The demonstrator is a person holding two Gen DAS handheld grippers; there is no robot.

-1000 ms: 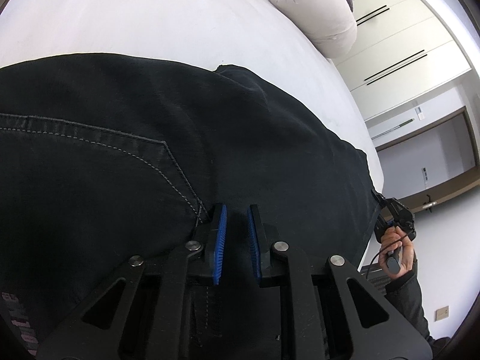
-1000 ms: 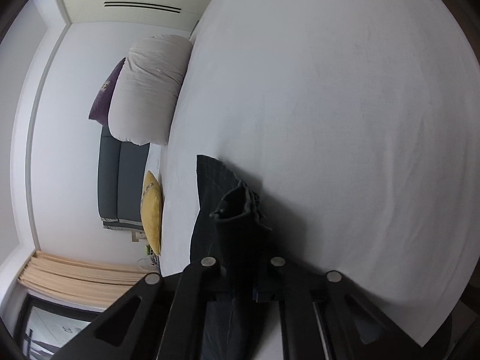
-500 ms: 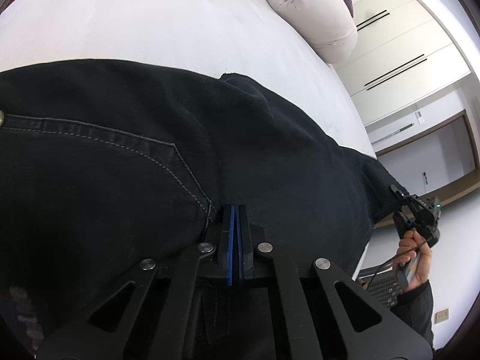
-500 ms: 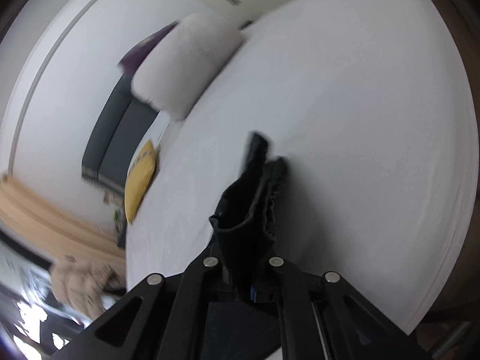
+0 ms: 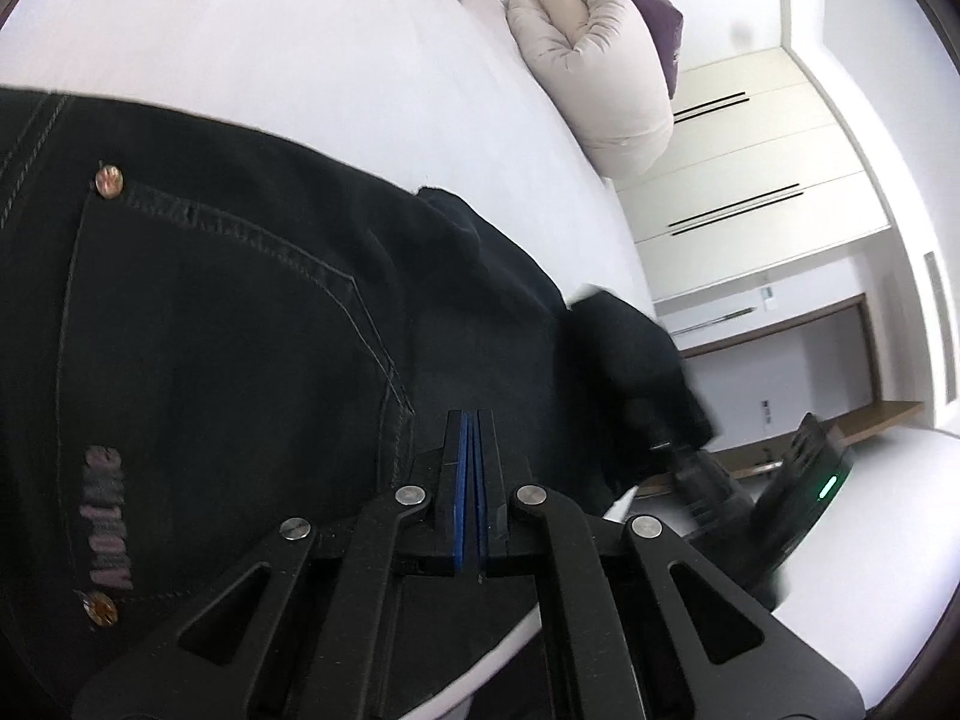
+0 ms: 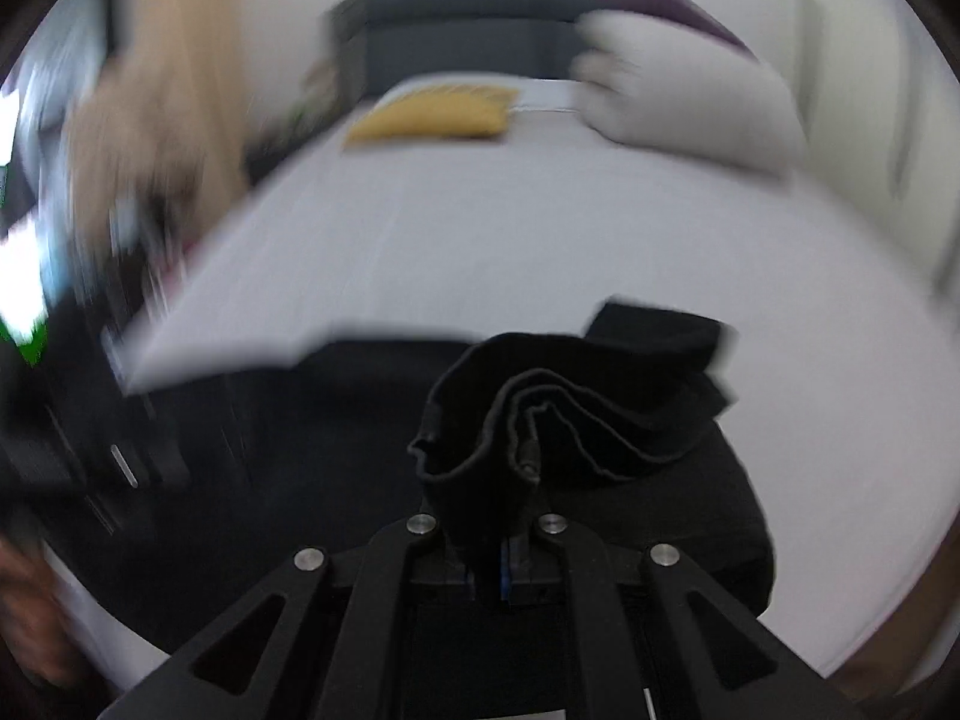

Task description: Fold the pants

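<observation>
Since the earlier frames, the right tool [image 6: 501,546] has been swung from the far leg end across toward the waist, its view rolled round so that the headboard now sits at the top. The left tool [image 5: 472,420] has been closed from apart to together. The pants [image 5: 252,324], black denim, are spread on the white bed [image 5: 300,48], with the waist and back pocket under the left tool.

The left tool's blue pads are pressed together at the pocket seam, apparently pinching the cloth, though the fabric between them cannot be made out. The right tool is clamped on the bunched leg cuffs [image 6: 558,414], which are lifted above the waist half.

For a good fold, the waist should be kept pinned while the cuffs are carried over and laid level with the waistband, edges matched, before release; the cuff bundle should be lowered slowly so the layers are not skewed.

Counted: one pair of pants, two tools, one yellow cushion [image 6: 432,114], one pale pillow [image 5: 594,66], one purple cushion [image 5: 657,30].
</observation>
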